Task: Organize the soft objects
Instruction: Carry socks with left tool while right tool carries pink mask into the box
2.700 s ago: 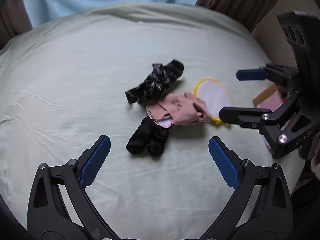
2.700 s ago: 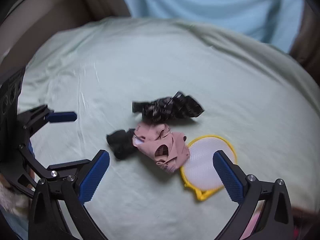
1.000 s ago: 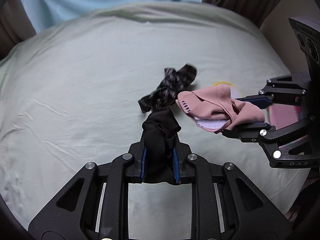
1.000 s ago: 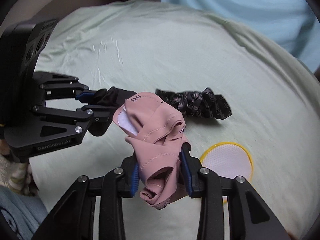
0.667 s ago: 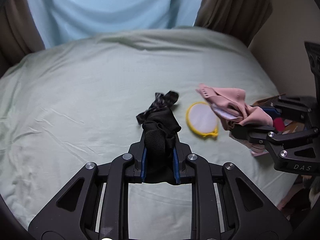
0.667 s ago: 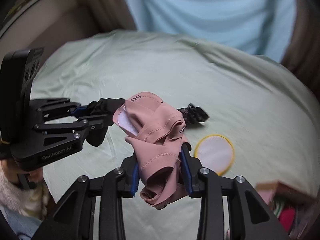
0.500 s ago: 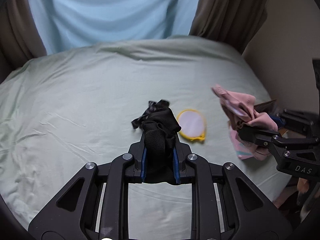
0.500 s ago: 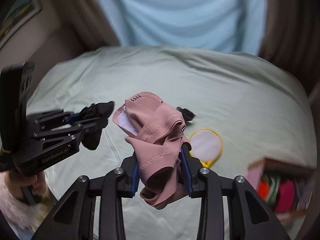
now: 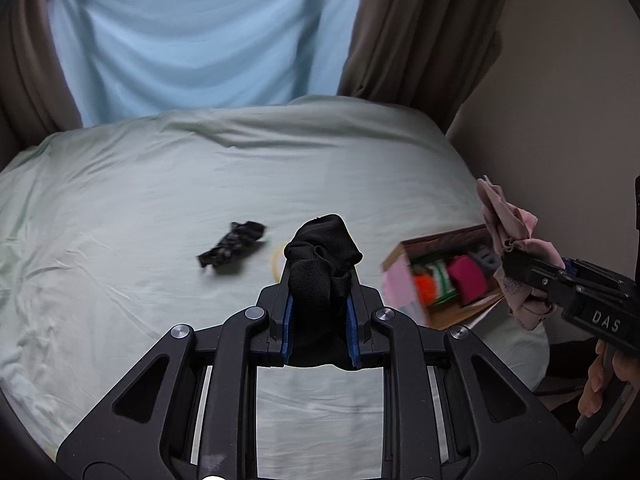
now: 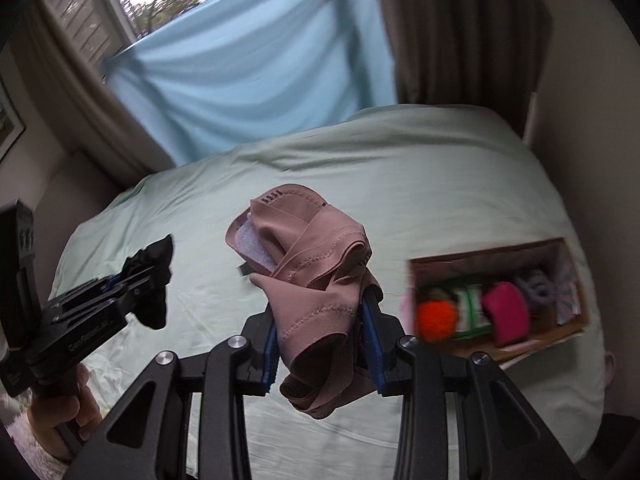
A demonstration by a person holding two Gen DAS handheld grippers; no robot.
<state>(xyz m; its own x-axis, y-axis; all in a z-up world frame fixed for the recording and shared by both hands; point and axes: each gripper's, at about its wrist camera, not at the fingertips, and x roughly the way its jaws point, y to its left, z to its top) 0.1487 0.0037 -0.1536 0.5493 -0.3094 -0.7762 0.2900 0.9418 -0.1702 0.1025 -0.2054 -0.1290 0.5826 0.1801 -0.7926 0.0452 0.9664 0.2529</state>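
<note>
Left gripper clamped on a bunched black sock, held above the pale green bed. Right gripper clamped on a crumpled pink garment, beside an open cardboard box of soft items. Patterned dark sock lying loose on the bed.
</note>
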